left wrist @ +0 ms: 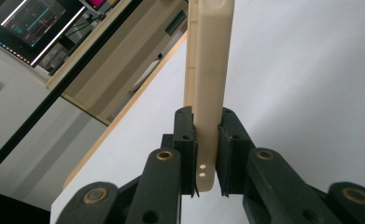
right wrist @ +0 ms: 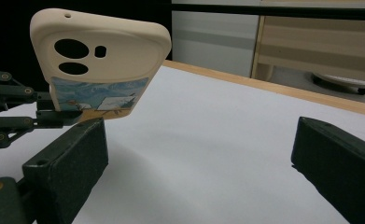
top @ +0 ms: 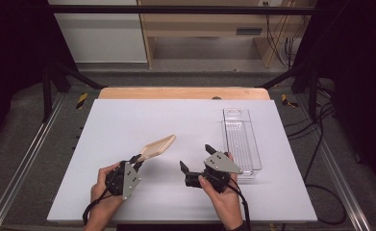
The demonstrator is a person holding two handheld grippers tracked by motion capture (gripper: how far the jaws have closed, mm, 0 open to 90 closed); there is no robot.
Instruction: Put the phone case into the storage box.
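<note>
While the person's two hands rest near the front edge of the white table [top: 128, 120], the left gripper [top: 138, 158] is clamped on the bottom end of a cream phone case [top: 157, 147], lifting it clear of the surface and tilting it away toward the table's middle. Seen along that gripper's own jaws, the case [left wrist: 210, 88] stands edge-on, pinched tight between both black pads. Just to the right, the right gripper [top: 195, 159] holds nothing; its jaws stand wide apart and face the case across a gap. From its camera, the back of the case [right wrist: 98, 60] shows two lens cut-outs and a printed picture on the lower part. Farther back on the right lies a clear plastic tray [top: 241, 139], bare inside, lengthwise along the table's right side. Beyond the table's wooden far edge are a pale cabinet and cables.

By the look of it, the case is being presented for a handover or carried toward the tray. The next move likely calls for bringing the open jaws around the case's free end, squarely, before the left lets go.
</note>
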